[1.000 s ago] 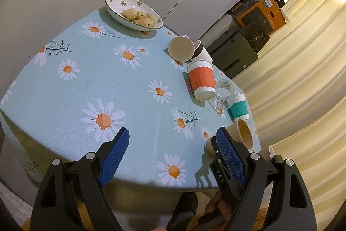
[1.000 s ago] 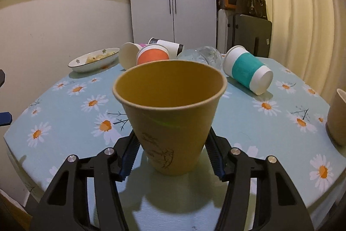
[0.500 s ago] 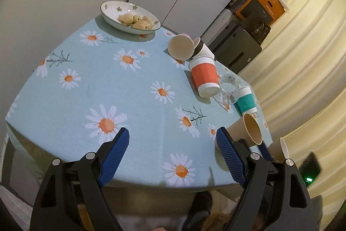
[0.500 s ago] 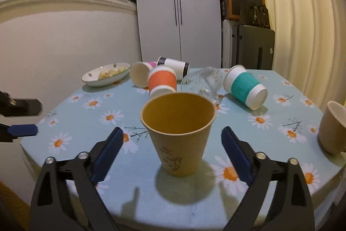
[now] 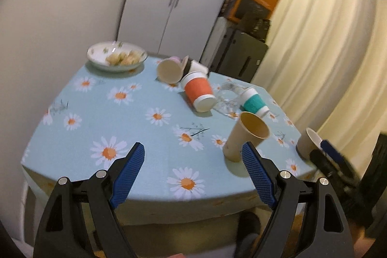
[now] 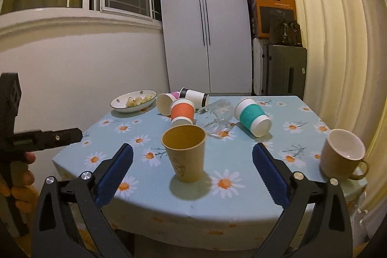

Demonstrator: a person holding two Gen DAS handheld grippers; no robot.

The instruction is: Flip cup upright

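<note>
A brown paper cup (image 6: 185,153) stands upright near the front edge of the daisy tablecloth table (image 6: 241,197); it also shows in the left wrist view (image 5: 246,139). My right gripper (image 6: 192,174) is open and empty, drawn back from the cup, which stands apart between and beyond its blue pads. My left gripper (image 5: 192,172) is open and empty above the table's front edge, left of the cup. Behind lie an orange cup (image 6: 182,113), a teal cup (image 6: 252,117), a white cup (image 6: 193,96) and a pink cup (image 6: 167,103), all on their sides.
A clear glass (image 6: 215,115) lies on its side between the orange and teal cups. A beige mug (image 6: 342,157) stands upright at the right edge. A bowl of food (image 6: 133,100) sits at the back left. A curtain hangs to the right, a cabinet behind.
My right gripper opened, let go of the brown cup and pulled back; the cup stays upright. My left gripper drew back and tilted up.
</note>
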